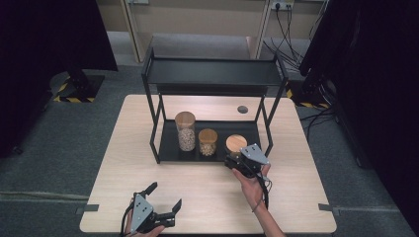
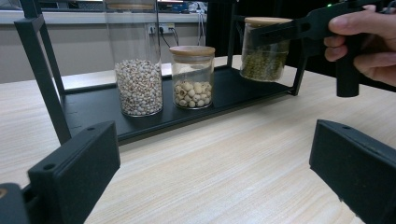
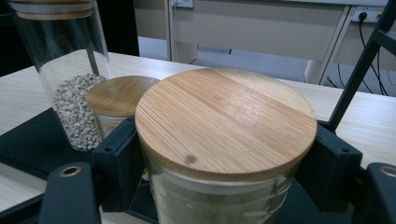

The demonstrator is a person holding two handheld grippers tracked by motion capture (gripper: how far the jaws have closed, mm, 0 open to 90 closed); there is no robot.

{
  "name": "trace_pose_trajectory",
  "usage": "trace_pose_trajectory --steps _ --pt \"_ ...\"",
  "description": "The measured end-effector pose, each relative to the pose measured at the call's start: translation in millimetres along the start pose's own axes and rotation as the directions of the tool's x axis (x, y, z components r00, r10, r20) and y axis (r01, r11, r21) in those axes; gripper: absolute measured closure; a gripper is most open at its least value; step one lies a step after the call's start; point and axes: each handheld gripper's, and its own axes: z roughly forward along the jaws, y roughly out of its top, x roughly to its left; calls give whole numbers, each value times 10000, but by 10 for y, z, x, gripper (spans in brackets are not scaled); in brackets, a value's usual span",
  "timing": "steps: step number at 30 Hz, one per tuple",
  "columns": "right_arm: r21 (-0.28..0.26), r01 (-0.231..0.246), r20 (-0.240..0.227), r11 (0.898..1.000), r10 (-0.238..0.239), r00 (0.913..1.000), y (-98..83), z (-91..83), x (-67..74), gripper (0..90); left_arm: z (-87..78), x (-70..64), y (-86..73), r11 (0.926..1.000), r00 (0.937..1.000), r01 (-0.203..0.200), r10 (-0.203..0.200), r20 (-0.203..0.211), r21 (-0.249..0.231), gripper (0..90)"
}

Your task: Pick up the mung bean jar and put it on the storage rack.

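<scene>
Three glass jars with bamboo lids stand in a row on the lower tray [image 1: 168, 144] of a black two-level shelf. My right gripper [image 1: 233, 156] [image 3: 224, 163] is shut on the right jar [image 1: 236, 143] [image 2: 264, 51] [image 3: 224, 121], which holds green beans, one black jaw on each side just below its lid. I cannot tell whether that jar touches the tray. The tall jar [image 1: 185, 131] [image 2: 137, 70] [image 3: 70, 93] holds small pale grains. The short middle jar [image 1: 207, 142] [image 2: 192, 77] [image 3: 119, 95] holds larger pale seeds. My left gripper [image 1: 165, 196] [image 2: 215, 172] is open over the table's front left, nothing between its jaws.
The shelf's upper level [image 1: 212, 71] spans over the jars, and its thin black posts [image 2: 44, 70] frame the tray. The pale wooden table [image 1: 207, 197] has a round cable hole [image 1: 242, 109] behind the shelf. Cables and dark stands lie on the floor around it.
</scene>
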Motion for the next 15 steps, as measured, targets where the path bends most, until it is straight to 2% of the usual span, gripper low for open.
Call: trace_pose_trajectory --steps 5,8,15 --pt "39 23 29 10000 -24 10000 13 80 25 253 -1 2 0 10000 10000 2 -2 6 -9 12" --pt "48 -182 -37 9998 182 9998 19 119 8 253 -1 3 0 10000 10000 0 0 8 0 12" --pt "172 -93 227 9998 89 9997 17 241 22 253 -2 3 1 10000 10000 6 -6 10 -9 12"
